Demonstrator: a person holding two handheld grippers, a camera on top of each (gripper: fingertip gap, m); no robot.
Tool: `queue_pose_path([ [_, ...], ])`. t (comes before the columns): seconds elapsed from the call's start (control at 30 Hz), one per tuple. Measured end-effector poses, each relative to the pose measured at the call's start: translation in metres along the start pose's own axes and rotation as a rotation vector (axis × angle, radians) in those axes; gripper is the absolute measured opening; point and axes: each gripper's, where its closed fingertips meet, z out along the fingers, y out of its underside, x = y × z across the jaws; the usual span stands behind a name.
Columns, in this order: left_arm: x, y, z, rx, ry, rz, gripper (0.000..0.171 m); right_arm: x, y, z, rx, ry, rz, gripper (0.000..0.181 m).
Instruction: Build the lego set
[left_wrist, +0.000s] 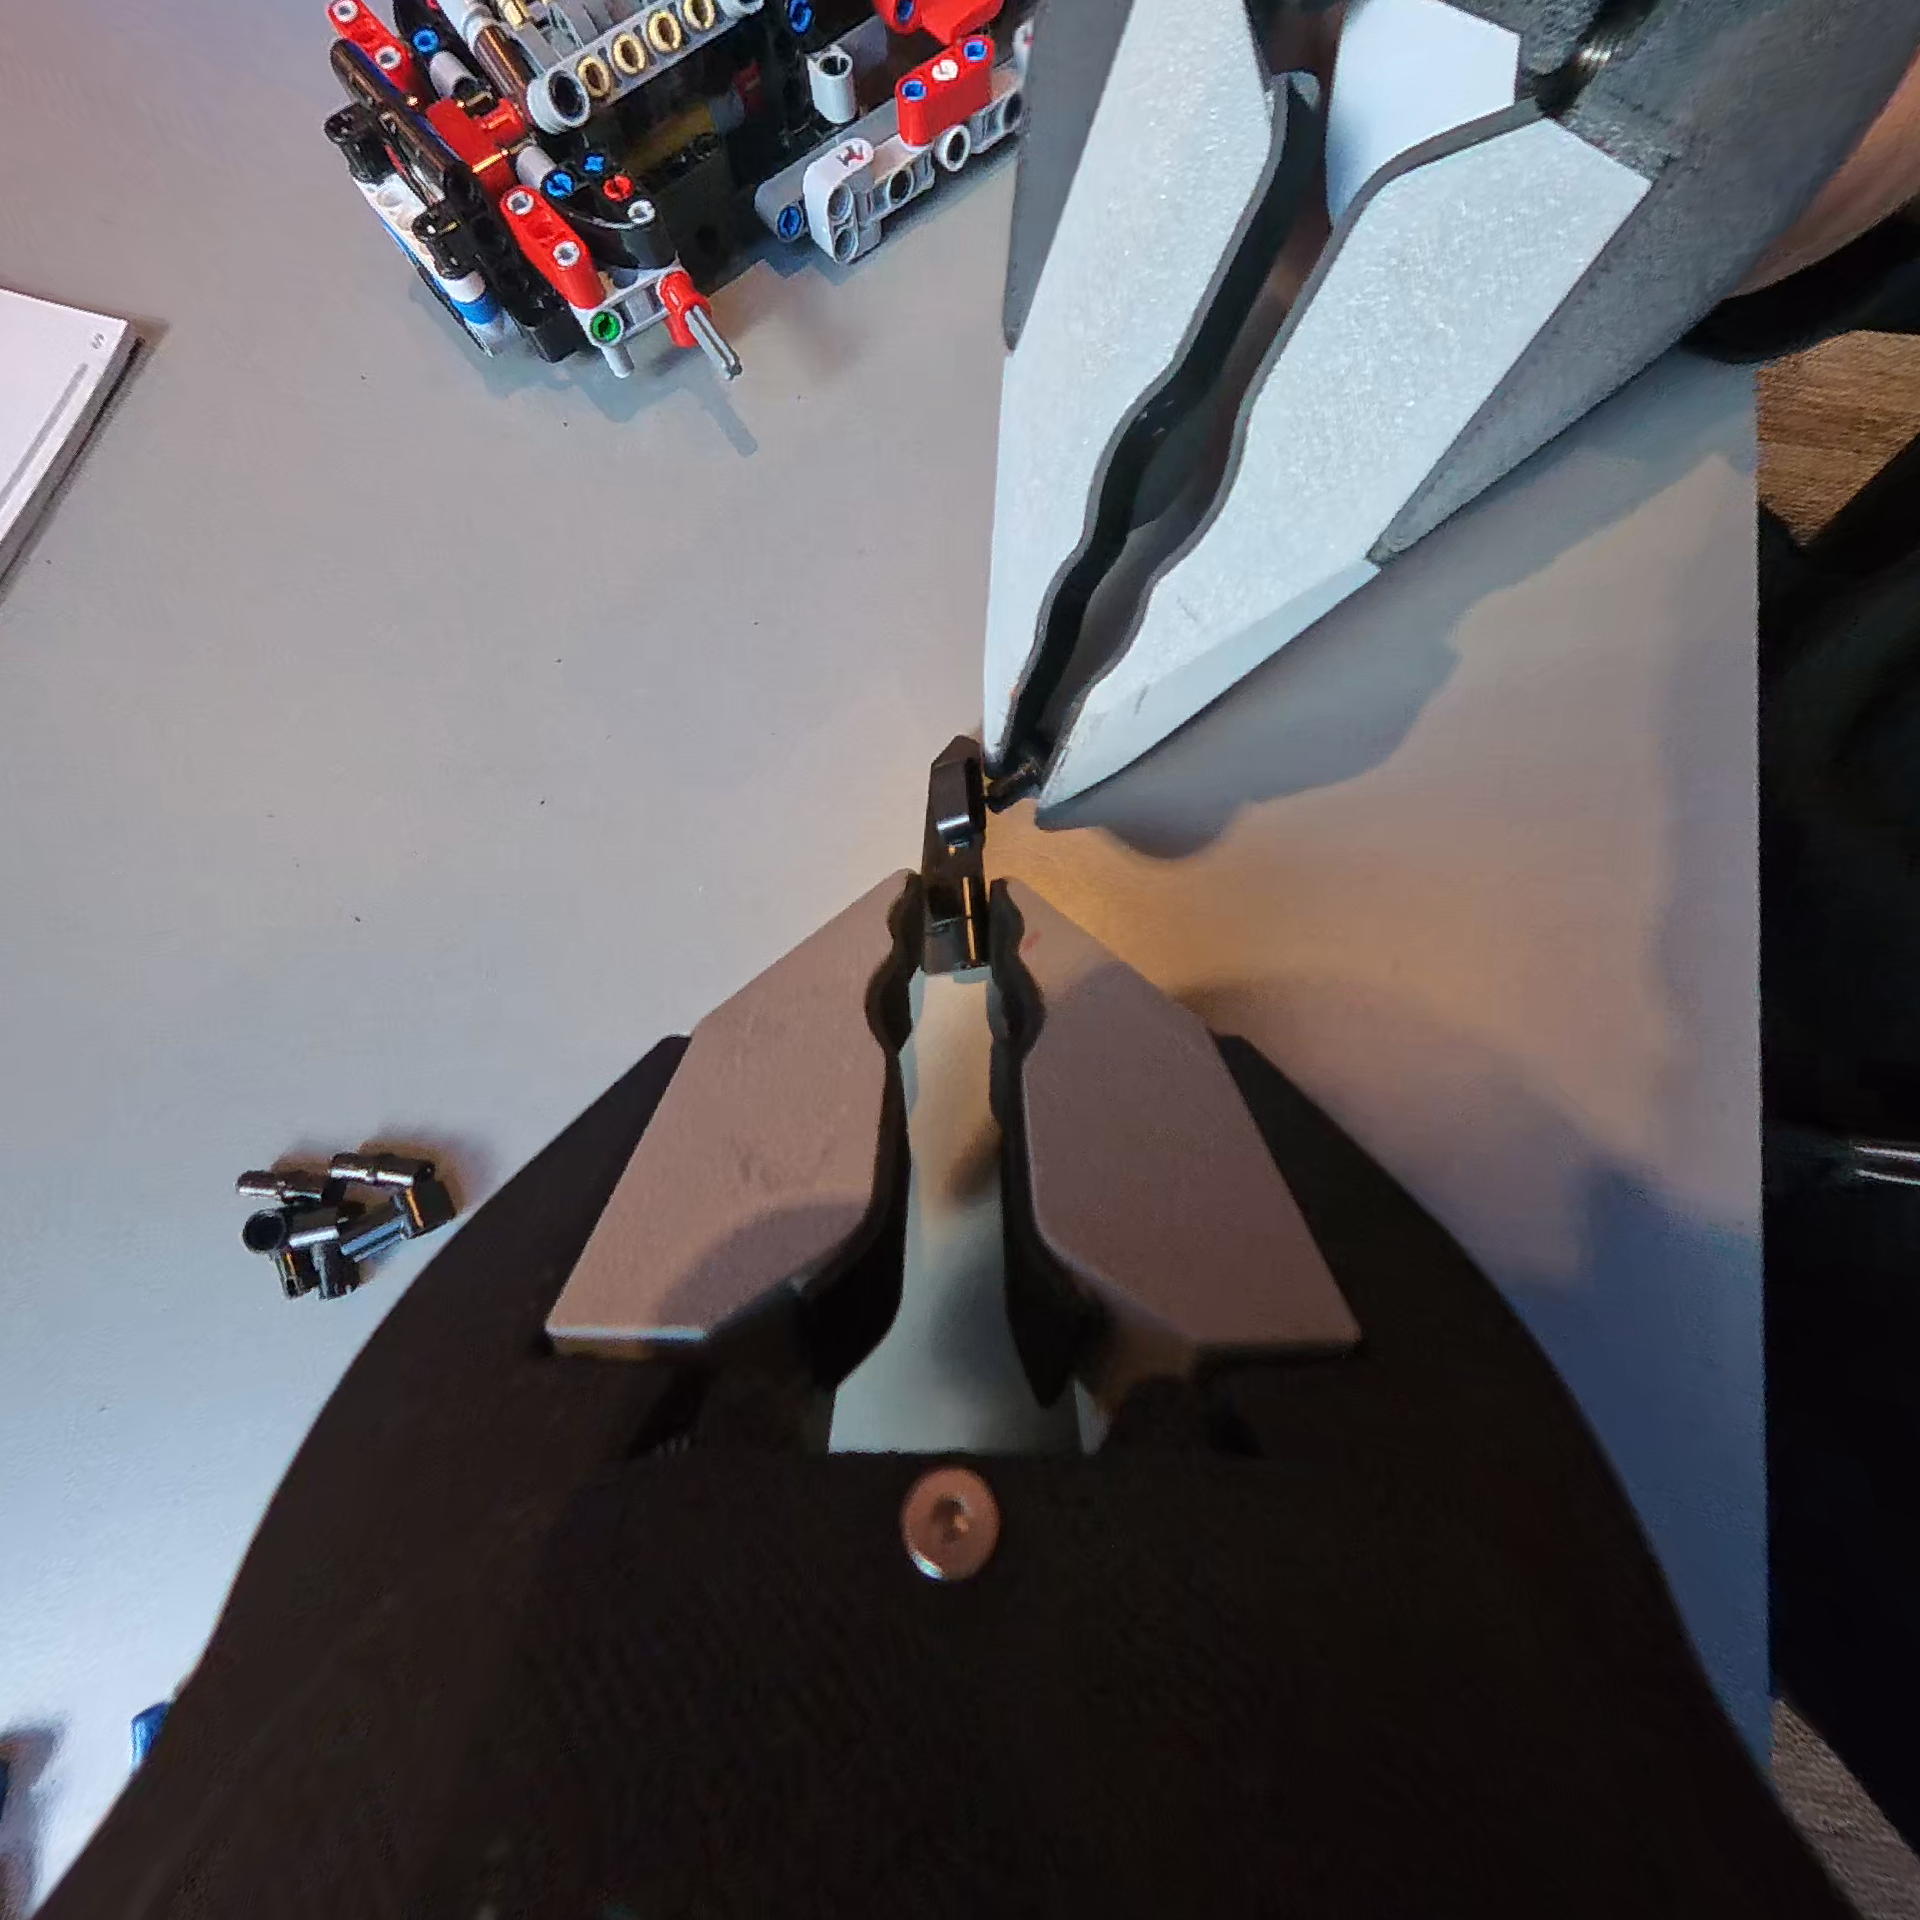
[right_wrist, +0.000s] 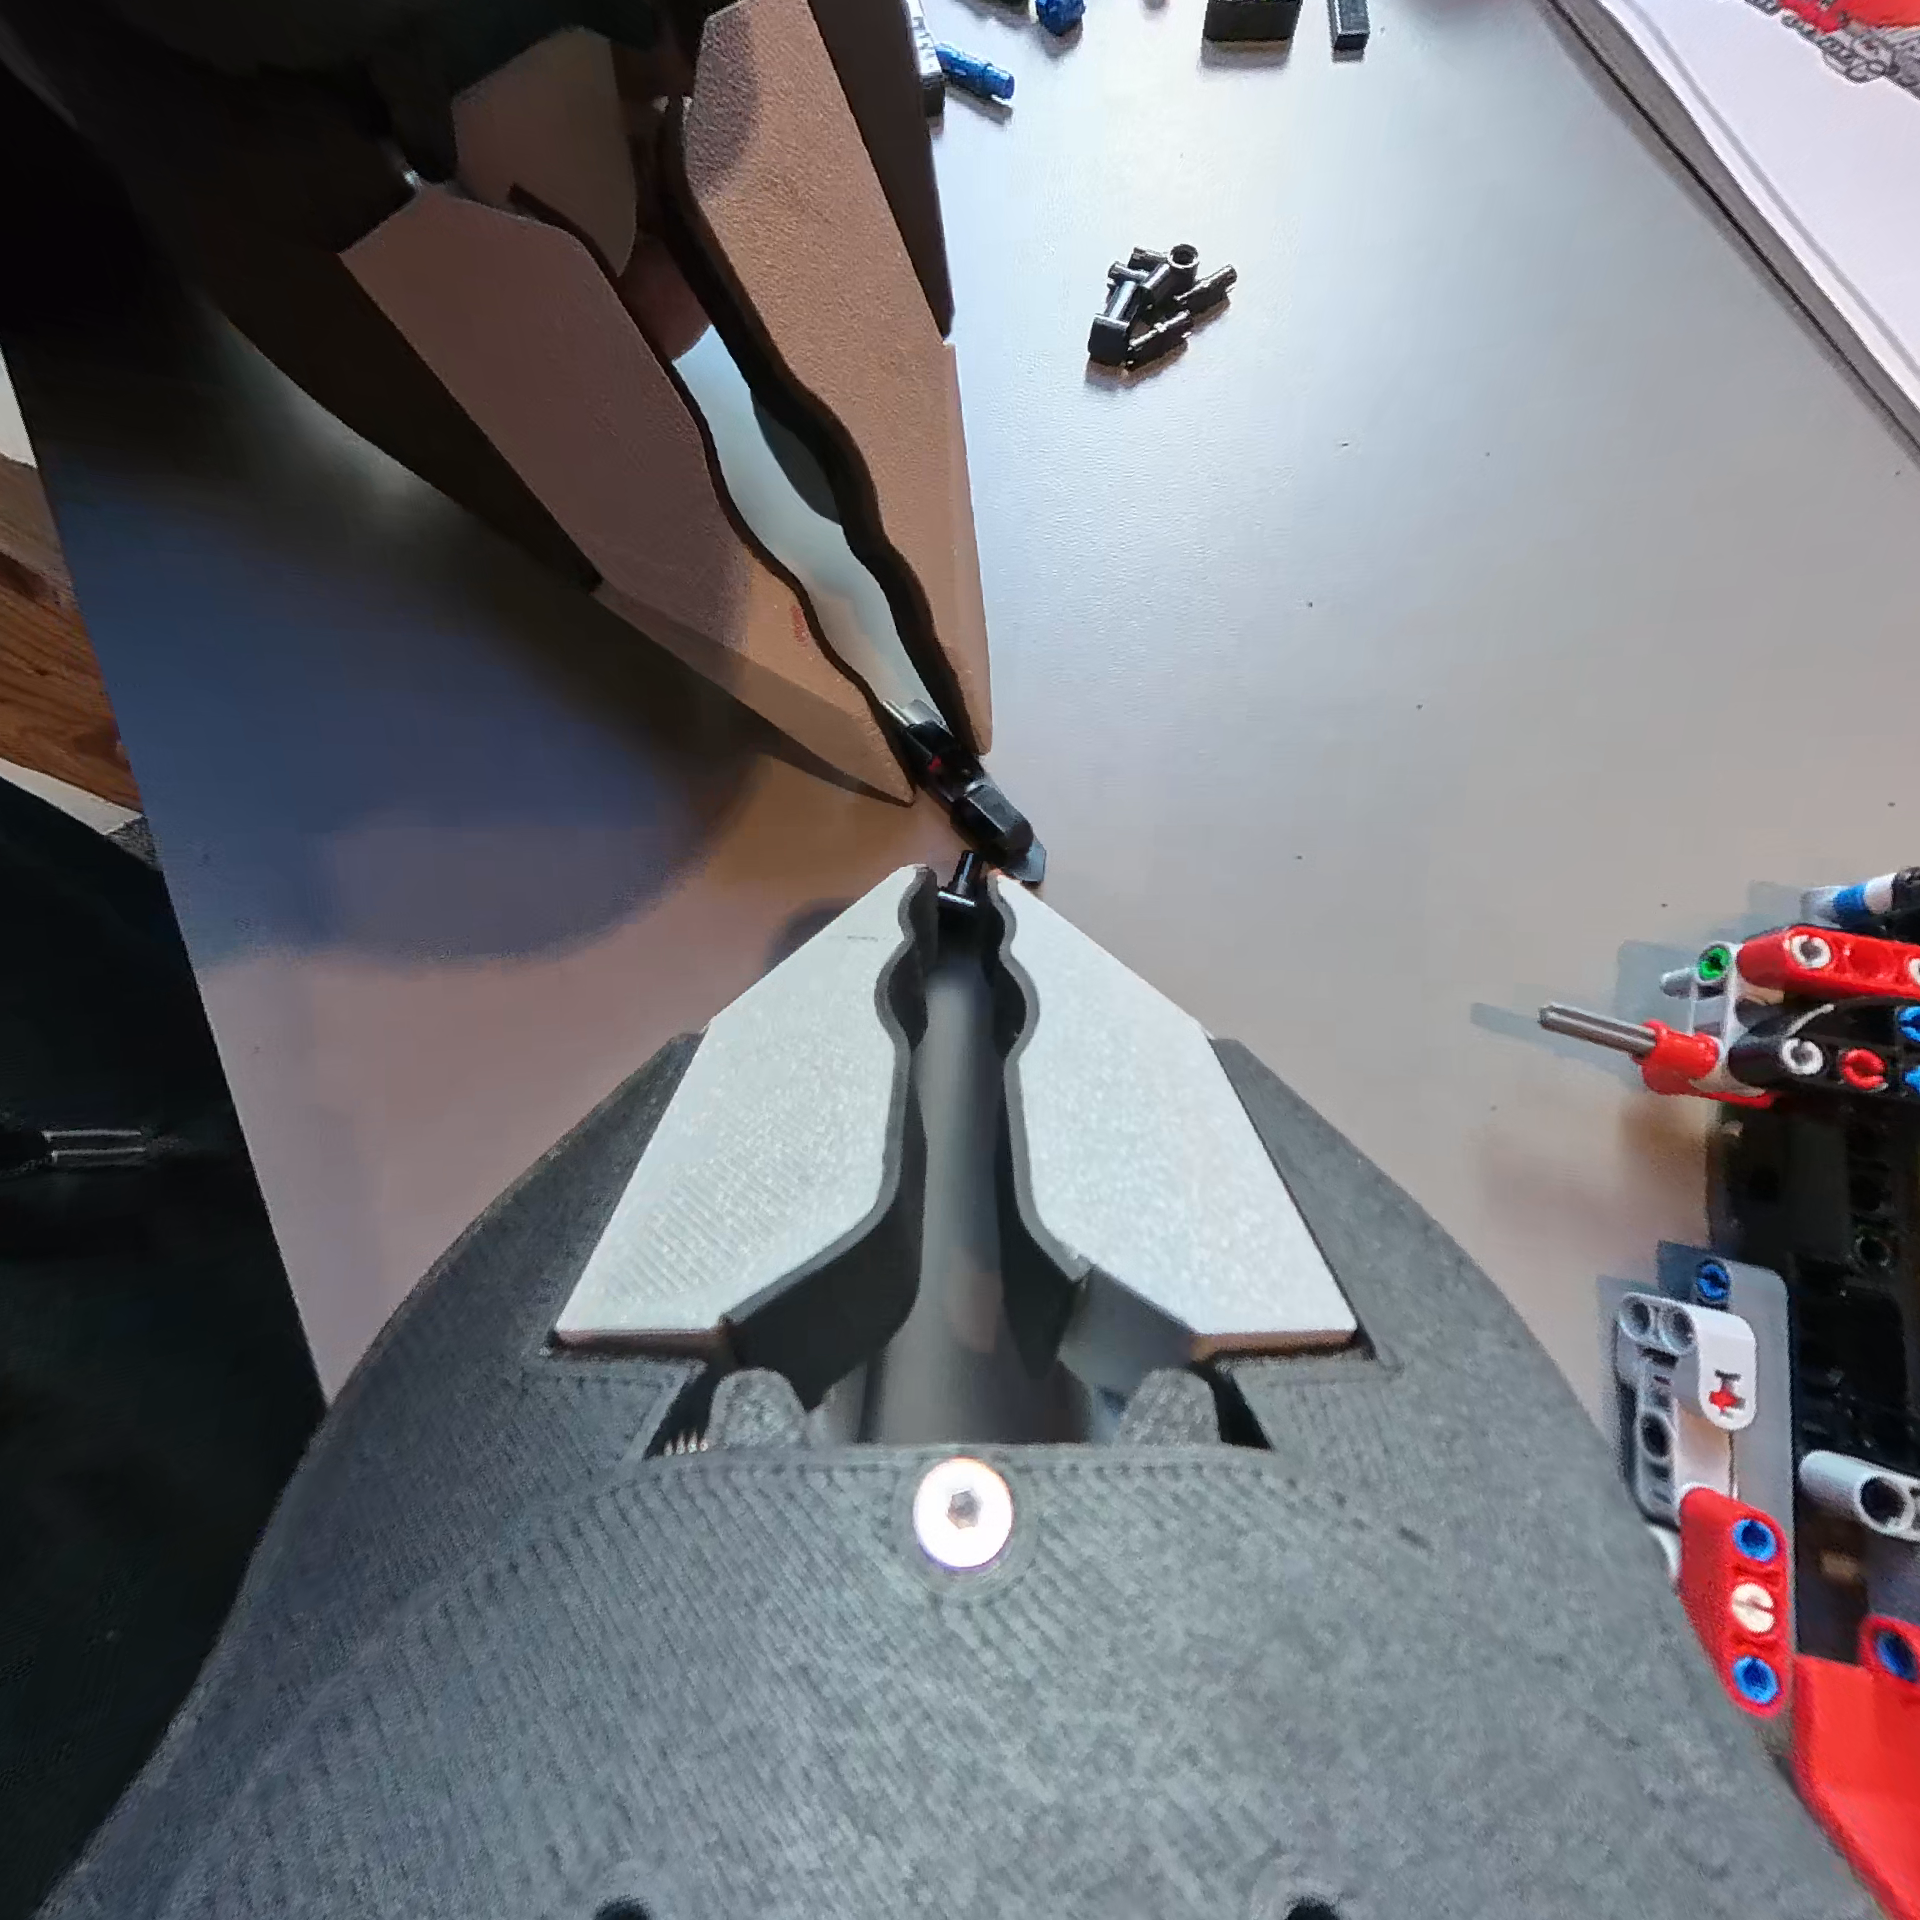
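My left gripper (left_wrist: 954, 902) is shut on a small black beam piece (left_wrist: 956, 821) held above the grey table. My right gripper (right_wrist: 961, 883) is shut on a small black pin (right_wrist: 960, 883); it also shows in the left wrist view (left_wrist: 1023, 774), with the pin (left_wrist: 1013, 781) pointing into the end of the beam. In the right wrist view the left gripper (right_wrist: 940, 758) holds the black beam (right_wrist: 982, 805) just beyond the pin tip. The partly built red, black and grey model (left_wrist: 644, 156) stands at the far side, also at the right edge (right_wrist: 1808, 1247).
A small heap of black pins and connectors (left_wrist: 338, 1221) lies on the table, also in the right wrist view (right_wrist: 1158, 301). A white instruction booklet (left_wrist: 52, 405) lies at the left, also top right (right_wrist: 1787, 135). Blue pins (right_wrist: 977, 68) lie farther off. The table edge (left_wrist: 1758, 935) runs close on the right. The tips of both grippers are at nearly the same place.
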Motion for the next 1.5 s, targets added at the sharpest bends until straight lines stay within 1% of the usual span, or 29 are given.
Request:
queue_pose_path([
  [0.2,0.001,-0.002,0.001,-0.005,-0.028,0.028,0.009,0.0,-0.003,-0.004,0.033,0.007,0.035,0.004],
  [0.27,0.006,-0.002,0.001,-0.006,-0.013,0.044,0.02,0.003,-0.002,-0.005,0.033,0.006,0.057,0.004],
  [0.3,0.009,-0.003,0.0,-0.005,0.003,0.044,0.021,0.003,-0.002,-0.005,0.032,0.005,0.067,0.005],
  [0.4,0.012,-0.008,-0.003,0.02,0.028,0.032,0.019,0.003,-0.001,-0.004,0.024,-0.003,0.071,0.005],
  [0.5,0.004,-0.008,-0.004,0.025,0.01,0.018,0.016,0.001,0.0,-0.002,0.011,-0.002,0.05,0.004],
  [0.6,0.003,-0.009,-0.003,0.029,0.033,0.002,0.013,0.0,0.0,-0.001,0.003,-0.005,0.044,0.004],
  [0.73,0.004,-0.005,0.003,-0.006,0.053,0.008,0.012,0.0,-0.001,0.0,0.003,-0.01,0.043,0.004],
  [1.1,0.003,-0.007,0.006,0.0,0.043,-0.036,0.011,0.001,-0.001,-0.001,0.01,-0.002,0.049,0.004],
  [1.2,0.007,-0.007,0.005,0.0,0.067,-0.037,0.018,0.002,-0.002,-0.001,0.017,-0.007,0.065,0.004],
  [1.23,0.007,-0.007,0.005,0.003,0.071,-0.038,0.018,0.002,-0.002,-0.001,0.016,-0.009,0.071,0.004],
  [1.5,-0.003,-0.013,-0.001,0.038,0.072,-0.076,0.007,0.004,-0.003,-0.001,0.019,-0.011,0.068,0.004],
])
